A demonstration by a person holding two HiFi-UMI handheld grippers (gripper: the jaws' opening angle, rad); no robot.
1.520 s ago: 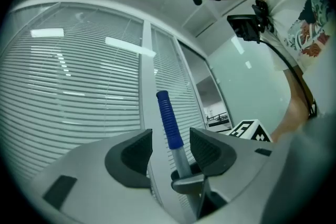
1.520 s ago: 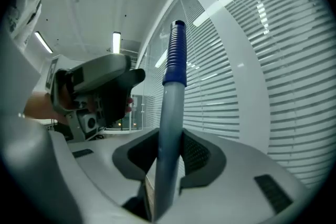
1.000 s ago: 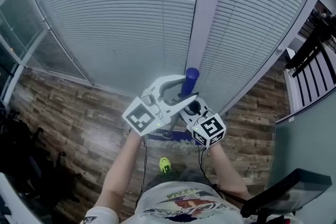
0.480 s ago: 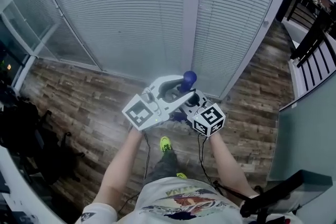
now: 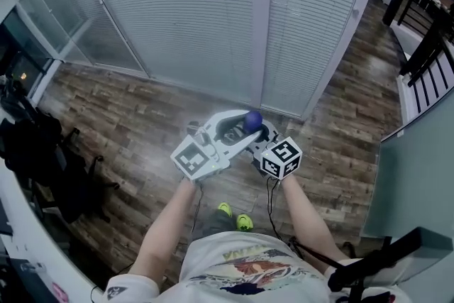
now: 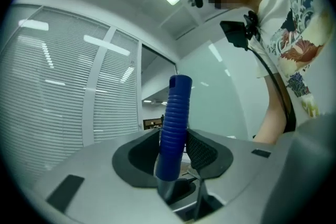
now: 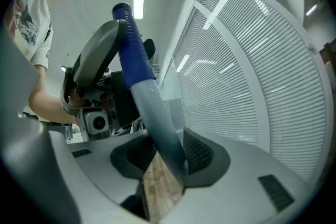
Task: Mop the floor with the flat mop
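With the flat mop's blue grip [image 5: 252, 119] as the mark: beyond it stands a wall of white slatted blinds [image 5: 163, 18], split by a white post [image 5: 260, 18] almost straight ahead of the grip. Wood-plank floor [image 5: 120, 110] spreads beneath it and to either side. Well to the grip's left sit dark chairs and bags [image 5: 42, 152]. Well to its right are a black railing [image 5: 425, 46] and a grey panel [image 5: 418, 181]. On the person's side of the grip, two yellow-green shoes [image 5: 235, 216] stand on the planks.

The grip rises in front of the person, and both grippers meet at it. The left gripper [image 5: 240, 125] comes in from the grip's left. Its jaws have just been closing, and they clamp the ribbed blue grip [image 6: 175, 123], which stands nearly upright between the pads and touches both. Just below the grip, the right gripper [image 5: 259, 138] has just been easing its jaws wider. The grey shaft [image 7: 157, 118] slants between them and lies against both pads.
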